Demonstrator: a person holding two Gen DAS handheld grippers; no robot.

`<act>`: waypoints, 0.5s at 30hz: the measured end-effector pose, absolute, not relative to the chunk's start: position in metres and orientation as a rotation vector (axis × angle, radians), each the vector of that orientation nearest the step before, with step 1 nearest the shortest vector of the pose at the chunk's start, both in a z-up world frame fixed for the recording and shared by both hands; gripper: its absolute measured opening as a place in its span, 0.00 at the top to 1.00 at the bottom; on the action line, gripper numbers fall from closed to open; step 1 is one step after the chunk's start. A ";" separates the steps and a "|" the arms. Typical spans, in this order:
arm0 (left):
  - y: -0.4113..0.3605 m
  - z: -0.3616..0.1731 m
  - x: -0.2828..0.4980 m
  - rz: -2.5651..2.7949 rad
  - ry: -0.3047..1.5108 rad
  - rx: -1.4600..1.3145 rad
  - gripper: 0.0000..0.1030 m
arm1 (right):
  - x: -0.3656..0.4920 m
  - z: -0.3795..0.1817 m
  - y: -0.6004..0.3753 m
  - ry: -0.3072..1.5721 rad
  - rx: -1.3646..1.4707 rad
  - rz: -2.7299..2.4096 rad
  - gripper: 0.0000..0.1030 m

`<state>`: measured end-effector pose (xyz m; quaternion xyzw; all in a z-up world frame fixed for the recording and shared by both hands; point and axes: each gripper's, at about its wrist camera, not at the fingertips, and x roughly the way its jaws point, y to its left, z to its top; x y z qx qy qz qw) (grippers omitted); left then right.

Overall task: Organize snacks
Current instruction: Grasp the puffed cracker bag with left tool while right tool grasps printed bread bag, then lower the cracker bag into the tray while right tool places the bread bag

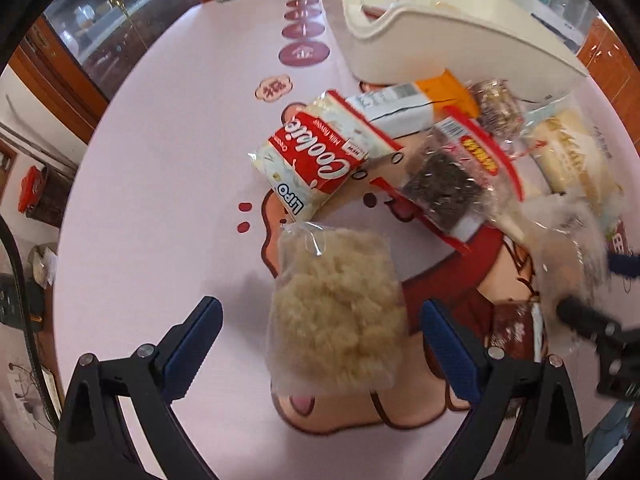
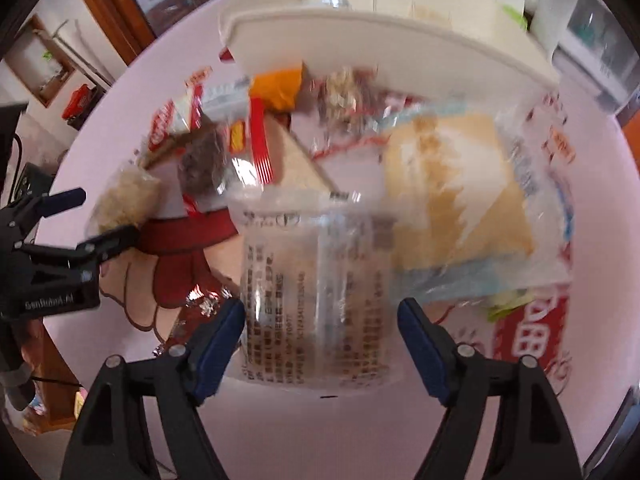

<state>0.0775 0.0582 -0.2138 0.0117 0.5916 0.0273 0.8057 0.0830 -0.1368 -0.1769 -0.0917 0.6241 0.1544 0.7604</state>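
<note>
Nearest the left wrist camera, the left gripper [image 1: 320,344] stands with its blue-padded jaws spread wide on either side of a clear plastic bag of pale, crumbly snack [image 1: 332,312], the pads clear of the wrapper. This bag lies flat on the pink tablecloth with cartoon print [image 1: 160,200]. Beyond it lie a red and white Lipo cookie packet [image 1: 316,160], a clear packet with a dark square cake and red edging [image 1: 444,192], and an orange-ended carton [image 1: 404,108], all heaped just before the white plastic bin [image 1: 440,40].

In the right wrist view, the right gripper [image 2: 320,344] is likewise unclenched, jaws apart around a blurred transparent packet with printed text [image 2: 316,292]; whether the pads touch it I cannot tell. A large clear bag of pale yellow wafers [image 2: 456,188] lies just beside it.
</note>
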 end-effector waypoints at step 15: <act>0.066 -0.226 0.078 0.063 1.275 -0.064 0.40 | 0.082 -0.189 -0.133 1.333 -0.185 0.313 0.31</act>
